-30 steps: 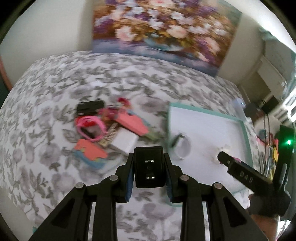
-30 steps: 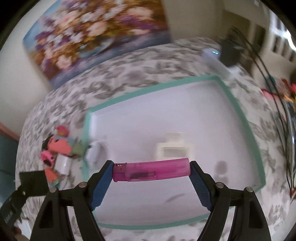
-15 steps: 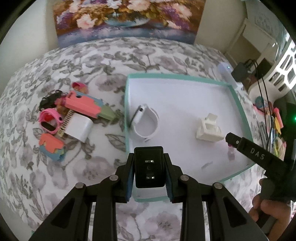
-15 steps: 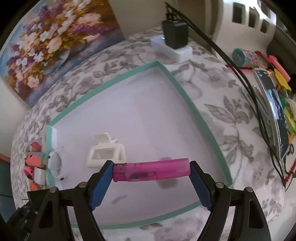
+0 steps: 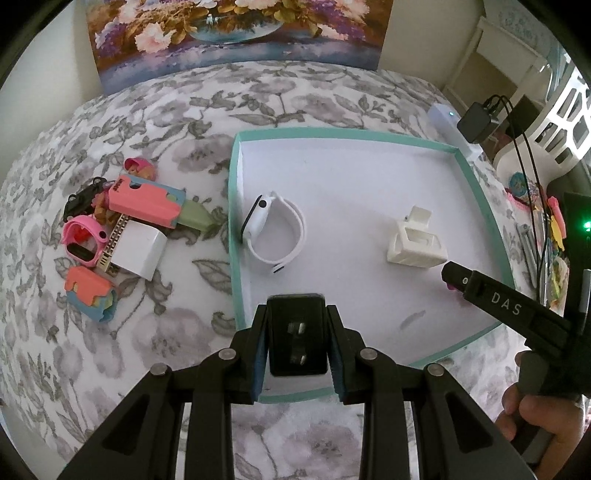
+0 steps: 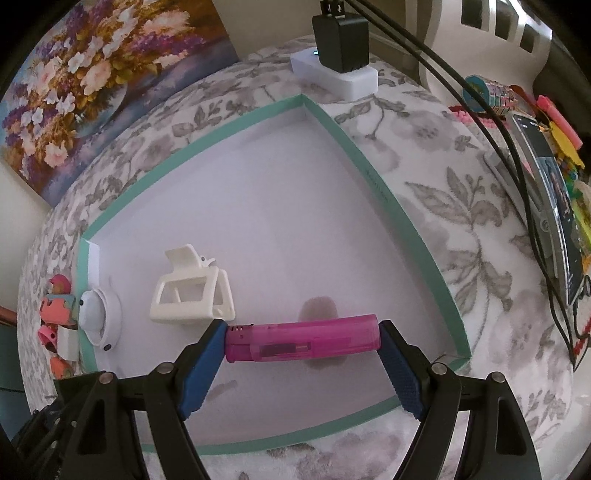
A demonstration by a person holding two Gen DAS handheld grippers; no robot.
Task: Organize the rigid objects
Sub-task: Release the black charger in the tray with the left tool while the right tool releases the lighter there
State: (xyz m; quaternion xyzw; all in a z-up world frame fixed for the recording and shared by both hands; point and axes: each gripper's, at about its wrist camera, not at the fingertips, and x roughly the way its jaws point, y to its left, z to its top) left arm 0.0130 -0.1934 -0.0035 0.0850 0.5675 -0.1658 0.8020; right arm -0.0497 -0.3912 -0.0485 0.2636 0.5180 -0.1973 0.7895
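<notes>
Placing step: right gripper point(image 6: 301, 343) clamps translucent pink plastic lighter point(image 6: 301, 341) endwise above teal-rimmed white tray point(image 6: 384, 192), left gripper point(image 5: 297, 334) clamps black rectangular plug adapter point(image 5: 297, 334) over near rim; next, lower and release both.

Surface covered by white cloth point(image 5: 303, 99) with grey floral print. Large flower painting point(image 5: 236, 33) leans against cream wall point(image 5: 48, 55) at far edge, purple and pink blooms in blue bowl. White power strip point(image 6: 334, 75) at far right corner, black charger point(image 6: 340, 40) plugged in, small light glowing, black cables point(image 6: 480, 122) trailing right. White furniture point(image 5: 495, 62) in right corner. Clutter of colourful items beside phone point(image 6: 554, 206) at right edge. Soft daylight, faint shadows.
</notes>
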